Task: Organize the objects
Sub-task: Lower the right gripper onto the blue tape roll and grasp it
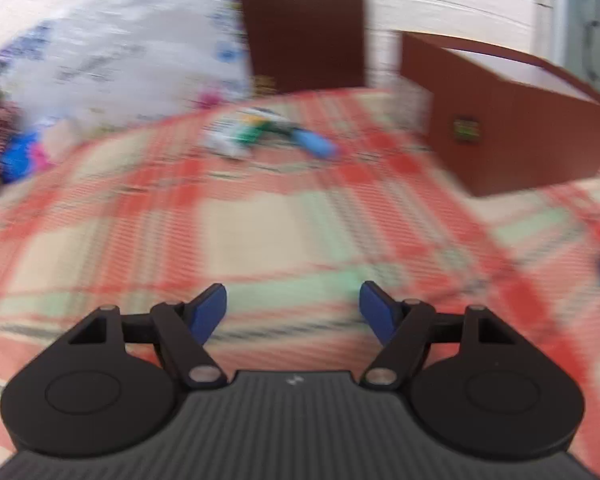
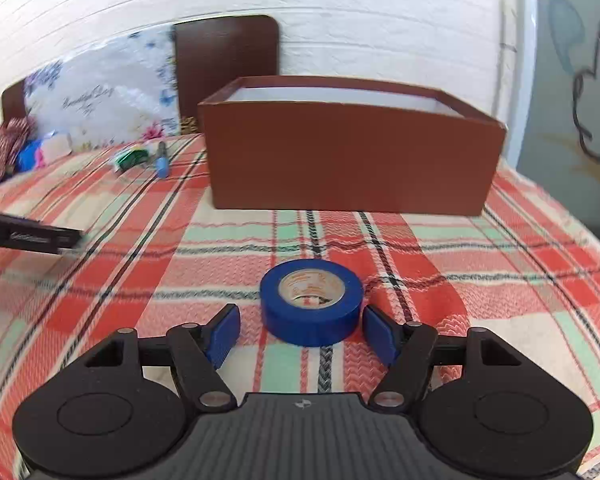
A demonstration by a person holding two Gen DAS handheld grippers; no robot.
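Note:
A blue roll of tape (image 2: 311, 302) lies flat on the plaid cloth, just in front of my right gripper (image 2: 300, 330). That gripper is open, its blue pads on either side of the roll's near edge, apart from it. A brown open box (image 2: 352, 160) stands behind the roll; it also shows in the left wrist view (image 1: 512, 120). My left gripper (image 1: 293, 312) is open and empty above the cloth; that view is blurred. A small pile with a green item (image 1: 248, 132) and a blue pen-like item (image 1: 314, 142) lies ahead of it, also in the right view (image 2: 162, 164).
The plaid cloth (image 2: 500, 280) covers the surface up to a white brick wall. A brown chair back (image 2: 226, 64) and a floral plastic bag (image 2: 100, 100) stand at the back left. A heap of colourful items (image 2: 16, 148) lies at the far left. The left tool's dark body (image 2: 32, 236) enters from the left.

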